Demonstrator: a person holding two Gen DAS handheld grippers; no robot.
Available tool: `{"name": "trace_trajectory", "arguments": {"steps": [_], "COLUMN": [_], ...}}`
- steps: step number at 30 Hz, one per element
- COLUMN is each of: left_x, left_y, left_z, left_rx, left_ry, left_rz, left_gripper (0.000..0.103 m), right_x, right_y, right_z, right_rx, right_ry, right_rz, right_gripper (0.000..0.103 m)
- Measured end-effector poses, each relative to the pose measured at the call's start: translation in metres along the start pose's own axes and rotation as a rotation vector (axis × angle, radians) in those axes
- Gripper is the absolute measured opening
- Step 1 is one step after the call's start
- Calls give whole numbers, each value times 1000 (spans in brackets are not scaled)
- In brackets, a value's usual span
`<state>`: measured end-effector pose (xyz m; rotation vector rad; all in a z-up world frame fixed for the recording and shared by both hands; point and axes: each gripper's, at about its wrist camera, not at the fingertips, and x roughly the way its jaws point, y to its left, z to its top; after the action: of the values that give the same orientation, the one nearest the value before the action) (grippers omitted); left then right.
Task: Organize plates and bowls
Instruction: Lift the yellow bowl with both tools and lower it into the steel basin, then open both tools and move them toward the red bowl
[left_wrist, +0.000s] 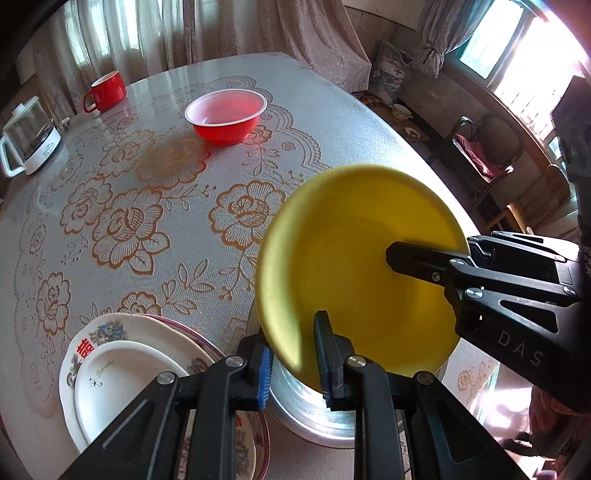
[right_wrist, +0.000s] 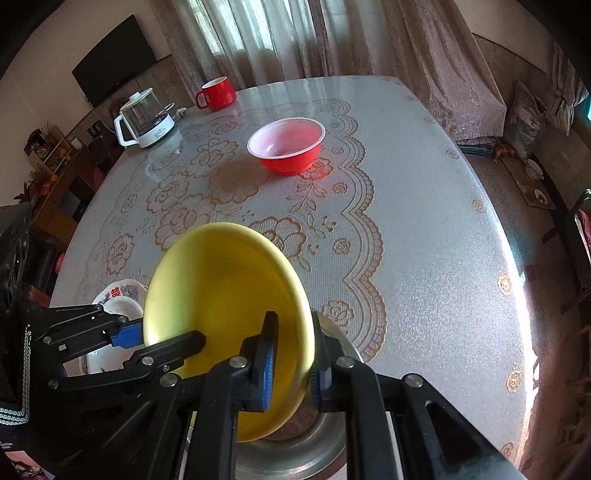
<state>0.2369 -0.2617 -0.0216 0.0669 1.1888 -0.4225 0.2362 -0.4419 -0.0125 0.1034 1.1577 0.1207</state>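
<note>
Yellow plate (left_wrist: 354, 266), tilted above a steel bowl (left_wrist: 314, 413), with left gripper (left_wrist: 293, 360) and right gripper (right_wrist: 291, 356) jaws each pinching opposite rims, apparently to steady it; the stacked plates (left_wrist: 129, 365) lie just left of the bowl on the worktop (left_wrist: 184, 206).

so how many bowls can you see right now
3: a red bowl far out on the table, a yellow bowl held tilted by both grippers, and a metal bowl beneath it. More may be hidden.

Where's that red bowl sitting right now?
The red bowl stands alone mid-table on the lace cloth, beyond the held yellow plate, right of the red mug.
</note>
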Motion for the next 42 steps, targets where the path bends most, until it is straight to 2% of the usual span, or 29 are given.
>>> {"name": "trace_trajectory", "arguments": {"steps": [8,14,18,22,34,36,39,40,41,42], "left_x": [9,19,26,31,42,42,40,39,36,33], "left_y": [-7,-17,-21,-25,-27,-26,-27,-28,-31,-33], "left_z": [-28,-37,-36,-35,-27,-24,-21,-20,-19,-18], "left_rx": [12,28,35,49,67,64,75,81,93,103], "left_ry": [61,88,97,99,104,110,106,100,94,89], "left_rz": [-20,-7,13,47,124,117,106,106,109,99], "left_gripper": [22,22,22,22,25,27,36,42,54,61], "right_x": [8,21,28,41,60,61,59,56,53,50], "right_y": [7,2,-3,-4,-3,-4,-3,-2,-1,0], "right_z": [-33,-48,-50,-49,-48,-47,-45,-44,-43,-42], "right_rx": [13,10,-6,-35,-85,-78,-84,-92,-98,-107], "right_ry": [64,116,132,163,208,216,218,211,204,197], "right_rz": [-17,-20,-27,-72,-92,-82,-82,-78,-76,-79], "right_gripper": [14,15,15,15,19,19,23,27,32,33]}}
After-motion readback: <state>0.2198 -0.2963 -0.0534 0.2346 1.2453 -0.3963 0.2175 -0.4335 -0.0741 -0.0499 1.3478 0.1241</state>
